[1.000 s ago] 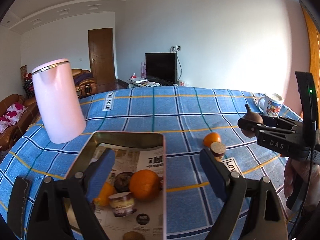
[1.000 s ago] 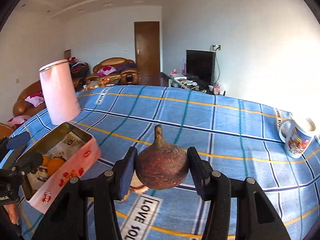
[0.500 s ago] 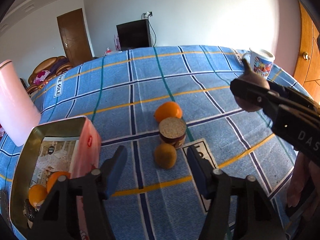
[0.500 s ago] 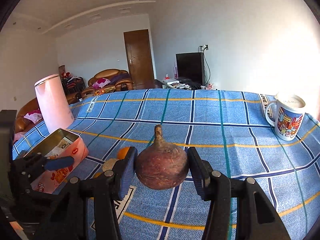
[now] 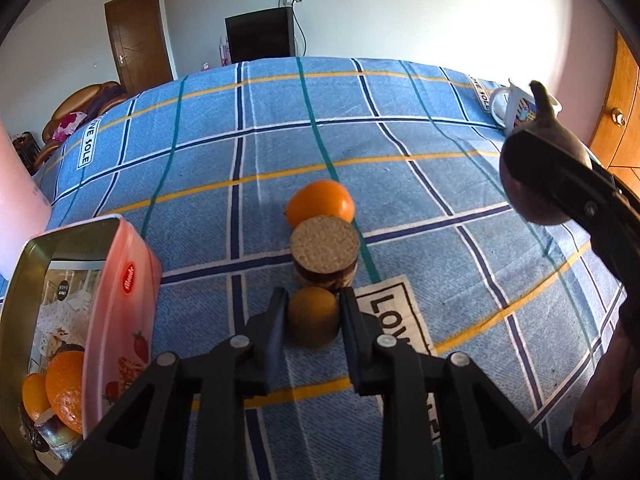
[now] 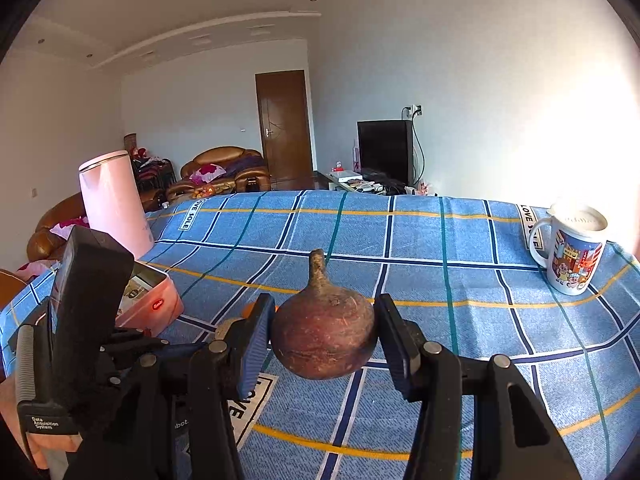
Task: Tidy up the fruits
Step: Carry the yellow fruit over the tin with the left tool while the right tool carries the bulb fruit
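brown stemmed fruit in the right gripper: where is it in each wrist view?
Left wrist: brown stemmed fruit at the right edge, above the blue cloth, partly behind a finger of the right gripper.
Right wrist: centre, clamped between both fingers of the right gripper, stem up.
Shared landmark: the cartoon mug on the far right of the cloth.

- Woven blue plaid tablecloth [image 5: 420, 184], matt.
- Tin box [image 5: 120, 280]: glossy pink outside, bare metal inside, paper lining.
- Orange [image 5: 321, 203]: smooth, shiny.
- Reddish root vegetable [image 6: 324, 334]: rough, dull skin.
- Mug [image 6: 572, 256]: glazed ceramic.
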Available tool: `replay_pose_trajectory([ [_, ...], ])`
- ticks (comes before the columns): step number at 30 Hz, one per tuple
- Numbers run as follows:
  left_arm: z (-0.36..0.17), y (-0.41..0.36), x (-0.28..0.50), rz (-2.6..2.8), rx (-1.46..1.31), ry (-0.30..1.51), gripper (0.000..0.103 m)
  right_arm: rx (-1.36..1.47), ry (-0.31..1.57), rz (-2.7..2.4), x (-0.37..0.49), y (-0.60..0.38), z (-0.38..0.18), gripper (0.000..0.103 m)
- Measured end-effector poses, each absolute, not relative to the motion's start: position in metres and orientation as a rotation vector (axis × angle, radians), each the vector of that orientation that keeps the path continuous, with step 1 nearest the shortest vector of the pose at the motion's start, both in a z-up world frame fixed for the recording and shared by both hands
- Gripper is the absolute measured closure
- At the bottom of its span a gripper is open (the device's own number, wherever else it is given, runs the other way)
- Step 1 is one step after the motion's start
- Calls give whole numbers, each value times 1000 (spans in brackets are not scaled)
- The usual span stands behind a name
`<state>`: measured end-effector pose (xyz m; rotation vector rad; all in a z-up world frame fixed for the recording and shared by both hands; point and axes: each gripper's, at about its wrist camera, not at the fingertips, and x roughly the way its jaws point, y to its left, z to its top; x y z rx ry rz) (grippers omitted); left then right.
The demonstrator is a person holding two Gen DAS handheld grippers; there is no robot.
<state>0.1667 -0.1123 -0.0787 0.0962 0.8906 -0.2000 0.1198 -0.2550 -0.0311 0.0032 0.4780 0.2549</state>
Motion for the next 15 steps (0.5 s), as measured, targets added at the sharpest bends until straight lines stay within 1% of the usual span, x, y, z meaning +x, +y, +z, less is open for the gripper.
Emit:
replay_pose_trajectory([
  [4, -76, -107, 161, -207, 61, 875, 76, 12, 463, 256, 116, -257, -30, 50],
  [15, -55, -97, 136, -157, 57, 697, 76, -1, 411, 268, 104, -255, -27, 50],
])
